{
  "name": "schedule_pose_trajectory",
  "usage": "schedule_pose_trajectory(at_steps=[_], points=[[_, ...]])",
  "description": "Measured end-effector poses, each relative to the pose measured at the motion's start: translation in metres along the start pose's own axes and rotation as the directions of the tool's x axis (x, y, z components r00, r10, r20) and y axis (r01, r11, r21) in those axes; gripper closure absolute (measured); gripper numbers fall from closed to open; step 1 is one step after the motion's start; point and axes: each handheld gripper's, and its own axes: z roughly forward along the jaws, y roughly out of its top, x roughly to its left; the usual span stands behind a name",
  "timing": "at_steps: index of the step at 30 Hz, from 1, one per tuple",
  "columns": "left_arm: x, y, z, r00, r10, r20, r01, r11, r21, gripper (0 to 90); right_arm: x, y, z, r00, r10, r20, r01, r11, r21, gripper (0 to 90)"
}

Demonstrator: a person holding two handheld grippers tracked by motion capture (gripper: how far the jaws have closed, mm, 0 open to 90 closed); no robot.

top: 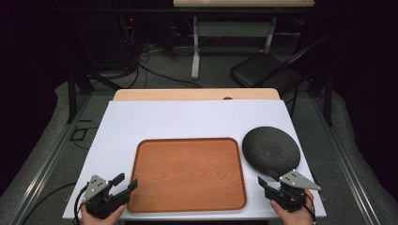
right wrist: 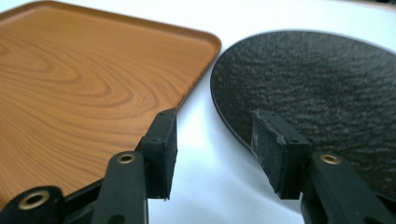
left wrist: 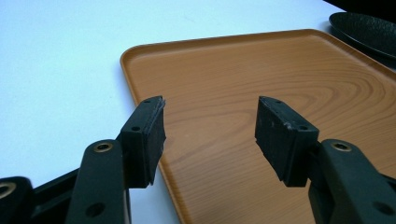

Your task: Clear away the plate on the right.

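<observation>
Both grippers held low at the near table edge, jaws parted and empty.

The left gripper [top: 126, 182] angles toward the rectangular wood-grain tray [top: 187, 174], its jaws over the tray's near left rim; the right gripper [top: 265, 183] points at the dark textured round plate [top: 271, 149] just ahead.

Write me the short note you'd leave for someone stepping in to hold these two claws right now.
Left claw: open, holding nothing, at the near left corner of the wooden tray.
Right claw: open, holding nothing, by the near edge of the dark textured plate.
Things: the tray lies flat in the middle of the white tabletop with nothing on it; the plate lies on the table just right of the tray, apart from it.
Done: nothing gripped or moved, as far as things lie.
Left: probably grip the plate with the right claw and set it on the tray.
</observation>
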Motion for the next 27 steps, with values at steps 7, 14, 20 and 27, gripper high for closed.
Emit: schedule_pose_trajectory(at_steps=[7,14,20,27], points=[[0.003,-0.001,0.002,0.9991,-0.034,0.026,0.034,0.9991,0.027,41.2,-0.001,-0.002,0.006,0.9996,0.028,-0.008,-0.028,0.997,0.074,44.2],[0.005,-0.001,0.003,0.9975,-0.057,0.040,0.056,0.9980,0.028,41.4,-0.001,-0.001,0.006,0.9997,0.026,-0.005,-0.025,0.997,0.071,43.1],[0.004,-0.001,0.003,0.9972,-0.062,0.041,0.060,0.9975,0.036,41.5,0.000,0.009,0.002,0.9983,0.047,0.035,-0.049,0.996,0.073,41.7],[0.003,-0.002,0.002,0.9970,-0.061,0.047,0.059,0.9971,0.048,41.8,-0.007,0.033,-0.008,0.9933,0.085,0.079,-0.090,0.994,0.066,42.6]])
